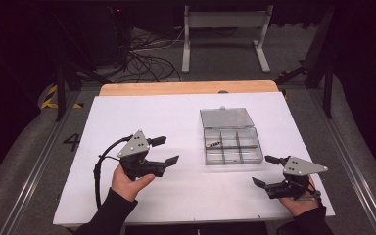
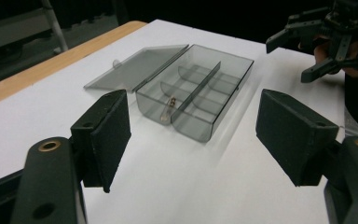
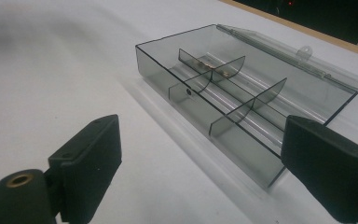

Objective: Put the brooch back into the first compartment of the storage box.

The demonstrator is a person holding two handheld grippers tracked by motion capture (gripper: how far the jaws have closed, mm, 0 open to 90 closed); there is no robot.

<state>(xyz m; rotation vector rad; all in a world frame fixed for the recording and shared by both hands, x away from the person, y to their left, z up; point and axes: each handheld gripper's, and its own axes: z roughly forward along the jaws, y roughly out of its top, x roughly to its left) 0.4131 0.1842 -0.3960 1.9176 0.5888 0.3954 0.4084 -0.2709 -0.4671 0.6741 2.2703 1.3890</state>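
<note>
The left gripper (image 1: 167, 150) and right gripper (image 1: 265, 171), both spread wide and empty, flank an open clear compartment box (image 1: 232, 146) holding a small brass part (image 1: 212, 144).

Small brass item (image 1: 212, 144) in box (image 1: 247, 155) unidentifiable

Grey floor (image 1: 293, 54), cables (image 1: 147, 61), perhaps carpeted

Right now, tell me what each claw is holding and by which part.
Nothing is held. The left claw and the right claw are both open, apart from the compartment box with its lid open.
</note>
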